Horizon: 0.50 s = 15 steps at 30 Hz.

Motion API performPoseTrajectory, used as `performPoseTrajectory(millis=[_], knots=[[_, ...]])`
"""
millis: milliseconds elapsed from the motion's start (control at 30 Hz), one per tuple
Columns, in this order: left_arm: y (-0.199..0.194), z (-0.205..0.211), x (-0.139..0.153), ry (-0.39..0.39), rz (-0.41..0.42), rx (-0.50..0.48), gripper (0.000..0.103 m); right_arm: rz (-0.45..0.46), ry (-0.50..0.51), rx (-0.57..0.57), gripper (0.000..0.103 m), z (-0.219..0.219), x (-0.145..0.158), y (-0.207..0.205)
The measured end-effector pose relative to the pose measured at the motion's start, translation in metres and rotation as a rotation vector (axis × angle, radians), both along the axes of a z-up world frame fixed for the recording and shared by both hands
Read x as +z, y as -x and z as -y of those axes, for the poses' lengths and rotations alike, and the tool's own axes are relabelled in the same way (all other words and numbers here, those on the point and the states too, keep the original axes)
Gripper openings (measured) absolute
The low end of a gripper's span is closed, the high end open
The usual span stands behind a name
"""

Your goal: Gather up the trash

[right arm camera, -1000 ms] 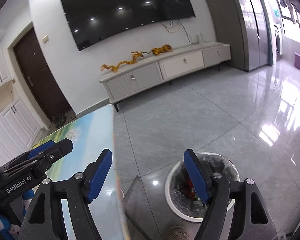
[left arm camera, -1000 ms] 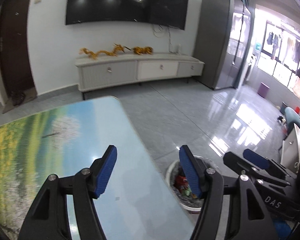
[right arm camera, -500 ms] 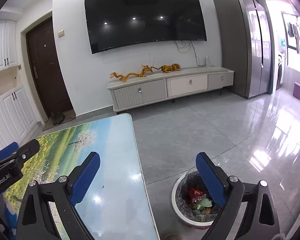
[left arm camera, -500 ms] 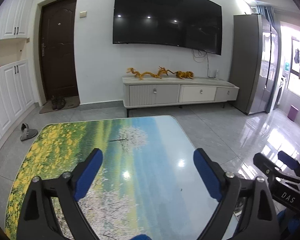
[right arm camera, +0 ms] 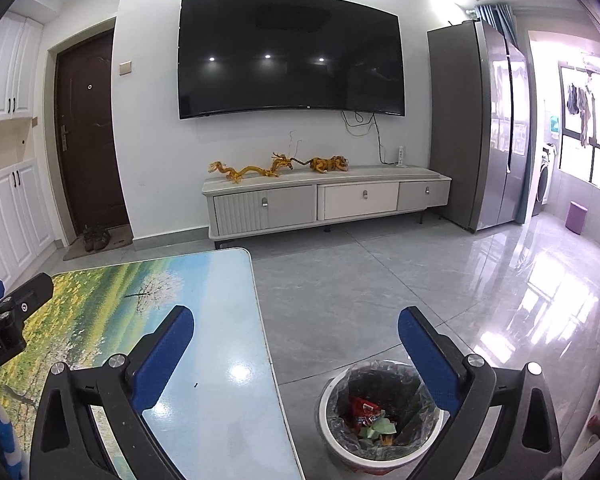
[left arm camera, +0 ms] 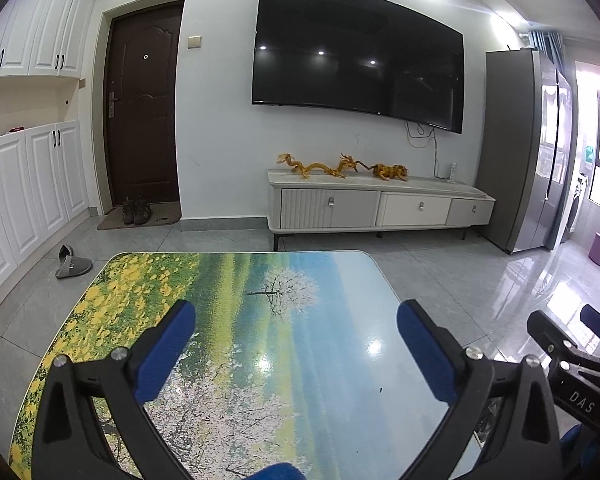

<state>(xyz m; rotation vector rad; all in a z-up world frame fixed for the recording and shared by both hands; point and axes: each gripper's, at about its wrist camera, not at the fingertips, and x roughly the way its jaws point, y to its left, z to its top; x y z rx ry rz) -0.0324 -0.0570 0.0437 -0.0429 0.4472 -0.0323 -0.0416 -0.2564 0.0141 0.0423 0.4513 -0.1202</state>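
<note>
My left gripper (left arm camera: pixel 296 316) hovers over the table (left arm camera: pixel 260 280), which has a landscape picture on its top; its blue-padded jaws are opening wide with nothing between them. My right gripper (right arm camera: pixel 296 318) hangs over the table's right edge (right arm camera: pixel 266 340) and the floor, jaws also opening and empty. Below its right finger on the floor stands a white trash bin (right arm camera: pixel 328 420) with a dark liner, holding red and green wrappers (right arm camera: pixel 366 410). No loose trash shows on the tabletop. Each gripper appears at the edge of the other's view: the right gripper (left arm camera: pixel 568 322) and the left gripper (right arm camera: pixel 8 294).
A white TV cabinet (left arm camera: pixel 380 208) with golden dragon figures stands under a wall TV (left arm camera: pixel 356 52). At the right a grey fridge (left arm camera: pixel 516 144). A grey slipper (left arm camera: pixel 72 266) lies left of the table, near white cupboards (left arm camera: pixel 32 184). Glossy tiled floor (right arm camera: pixel 380 280) lies beyond.
Both views have swung from looking down at the bin and floor to facing the table and TV wall. Both sets of jaws have spread wider. The bin has left the left view.
</note>
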Motion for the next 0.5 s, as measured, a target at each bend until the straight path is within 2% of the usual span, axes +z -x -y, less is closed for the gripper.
performPoseTrajectory(millis=[500], knots=[[-0.005, 0.005, -0.010, -0.025, -0.008, -0.008, 0.102, -0.004, -0.008, -0.063, 0.103, 0.018, -0.010, -0.003]])
